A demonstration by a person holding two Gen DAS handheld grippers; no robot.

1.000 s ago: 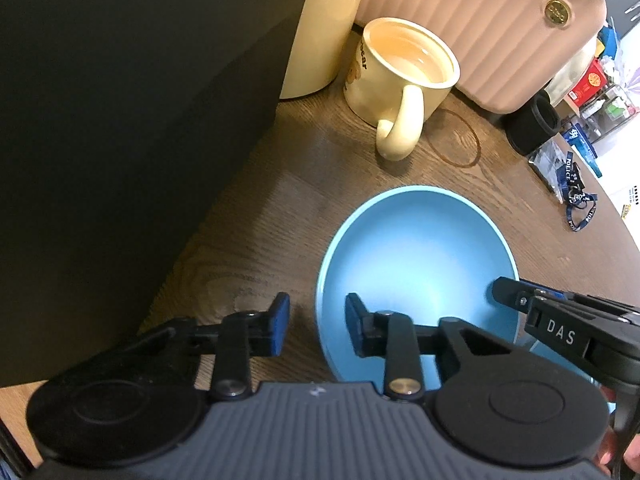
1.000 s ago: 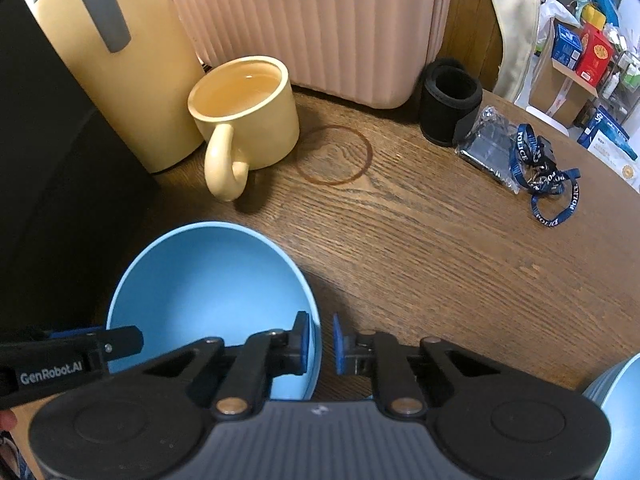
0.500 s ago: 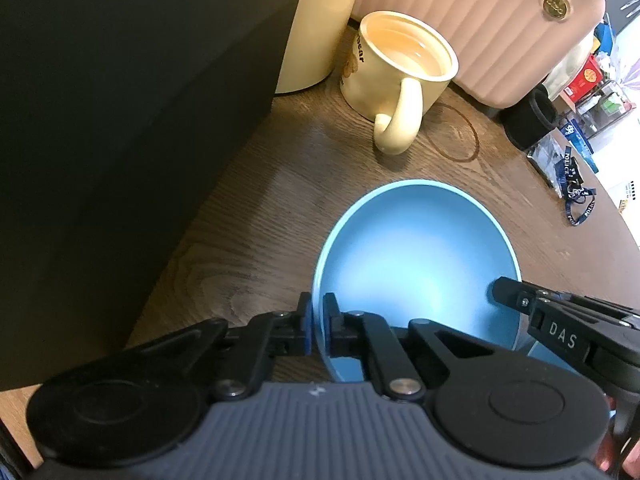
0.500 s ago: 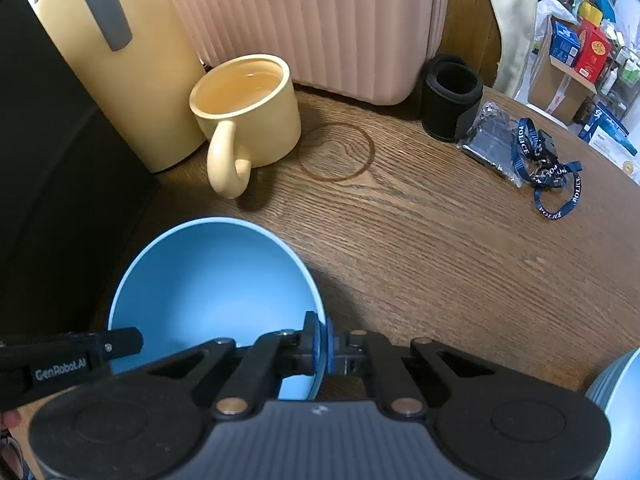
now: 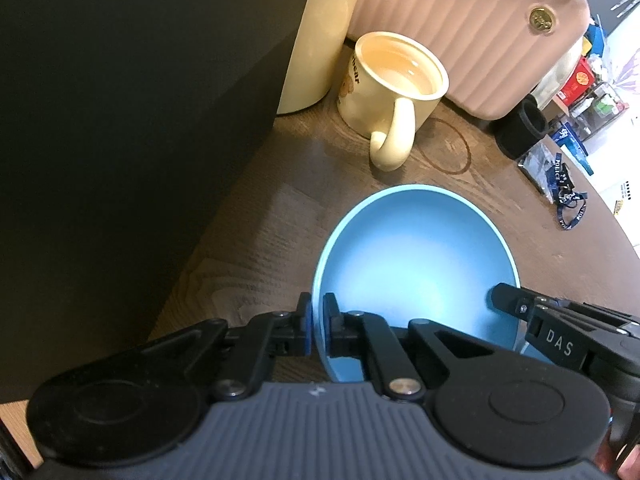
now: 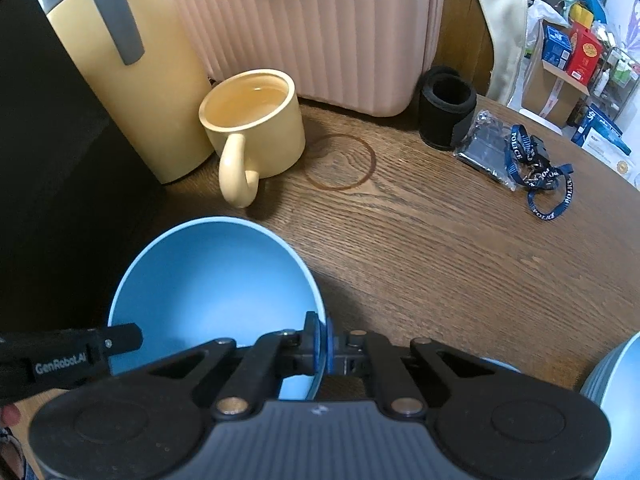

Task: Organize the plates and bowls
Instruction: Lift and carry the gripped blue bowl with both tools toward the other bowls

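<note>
In the left wrist view, a dark brown wood-grain table [image 5: 248, 248] carries a round light blue bowl [image 5: 416, 264]. The left gripper [image 5: 318, 330] is clamped on the bowl's near-left rim, one pad outside and one inside; its jaws have just been closing. The right gripper's black finger [image 5: 516, 306] reaches in at the bowl's right rim. Behind the bowl stands a pale yellow ceramic mug [image 5: 394, 92], near a faint ring stain [image 5: 444, 150] on the wood. A tall cream-yellow flask [image 5: 316, 36] and a ribbed pink case [image 5: 464, 28] stand at the back, and a large dark panel [image 5: 120, 120] fills the left.

In the right wrist view, the right gripper [image 6: 325, 344] pinches the bowl's right rim [image 6: 316, 300]. A black cylindrical sleeve [image 6: 446, 106] and a blue printed lanyard [image 6: 536, 172] lie further right on the table. Cluttered shelves and boxes [image 6: 576, 52] show beyond. The edge of another light blue dish [image 6: 616, 392] shows at the lower right.
</note>
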